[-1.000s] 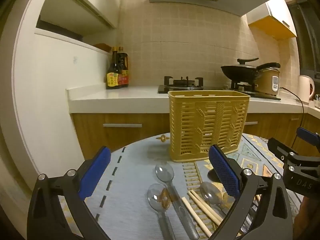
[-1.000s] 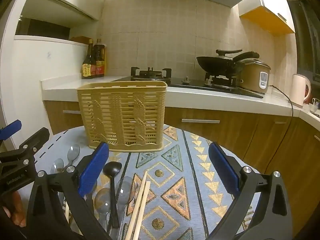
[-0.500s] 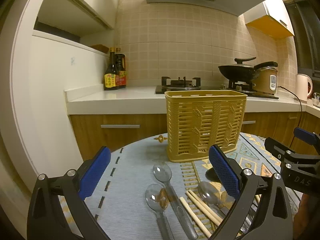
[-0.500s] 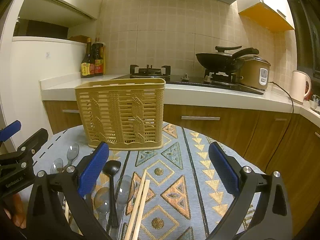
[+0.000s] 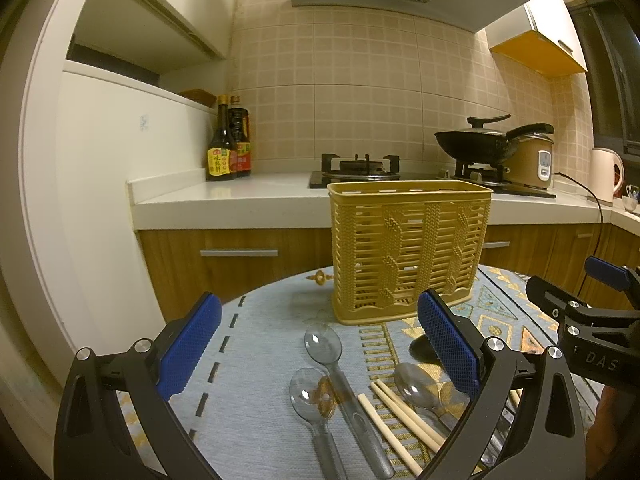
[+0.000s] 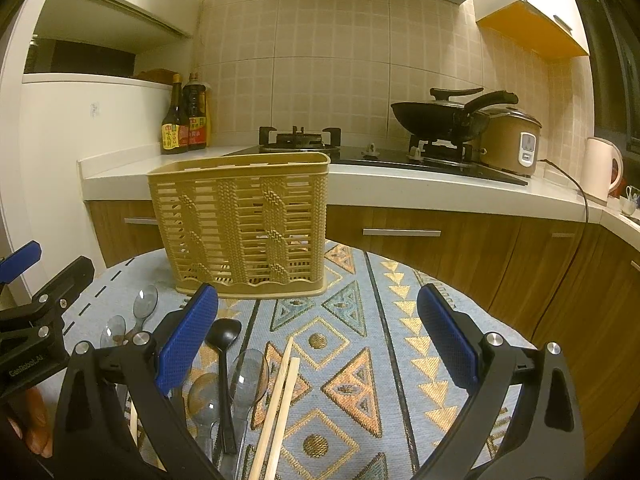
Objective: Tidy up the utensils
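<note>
Both claws wide, level, empty.

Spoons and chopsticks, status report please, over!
Both hand-held grippers open, empty. Clear plastic spoons, wooden chopsticks flat on patterned tablecloth. Yellow slatted basket upright. Nothing blocking.

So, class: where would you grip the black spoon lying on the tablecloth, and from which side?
Grip the black spoon mid-handle, coming from above with jaws across it. It lies flat, bowl toward the basket, with clear spoons close beside, so the thin handle is likely easiest.
</note>
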Demonstrator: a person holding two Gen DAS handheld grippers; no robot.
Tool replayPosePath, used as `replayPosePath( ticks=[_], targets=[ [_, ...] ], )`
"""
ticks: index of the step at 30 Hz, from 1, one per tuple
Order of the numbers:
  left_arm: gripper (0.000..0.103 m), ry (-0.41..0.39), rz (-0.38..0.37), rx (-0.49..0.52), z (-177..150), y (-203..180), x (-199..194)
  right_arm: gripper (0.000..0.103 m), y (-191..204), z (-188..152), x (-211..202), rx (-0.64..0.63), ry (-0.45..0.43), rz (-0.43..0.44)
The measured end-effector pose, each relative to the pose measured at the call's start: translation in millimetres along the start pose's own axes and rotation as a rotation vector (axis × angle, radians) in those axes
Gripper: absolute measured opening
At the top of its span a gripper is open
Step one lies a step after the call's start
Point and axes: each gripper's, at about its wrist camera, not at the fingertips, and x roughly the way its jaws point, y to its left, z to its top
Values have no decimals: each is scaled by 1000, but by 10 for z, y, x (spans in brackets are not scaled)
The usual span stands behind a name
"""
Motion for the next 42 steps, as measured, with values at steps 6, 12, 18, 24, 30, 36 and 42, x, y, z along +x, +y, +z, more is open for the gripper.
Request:
replayPosePath(
  ticks=[6,12,18,24,30,36,42],
  targets=[
    [95,0,1,-2,-6,1,0,95,-4,3,-1,0,-1,0],
    [95,0,1,-1,-9,0,1,95,-5,1,4,2,1,0],
    [95,-1,2,-1,-12,-4,-1,95,-14,-10,11,4,3,-1],
    [95,-1,2,-1,-13,-4,-2,95,-16,-9,11,6,-1,-3],
    [95,-29,67,-23,-8,62,-46,95,-12,-8,16,1,1,-6],
    [95,73,34,-184,21,438,36,95,21,-10,62,-24,29,-24],
    [90,205,-66,-187,110,605,131,95,35,-5,150,-33,95,-14]
  ],
)
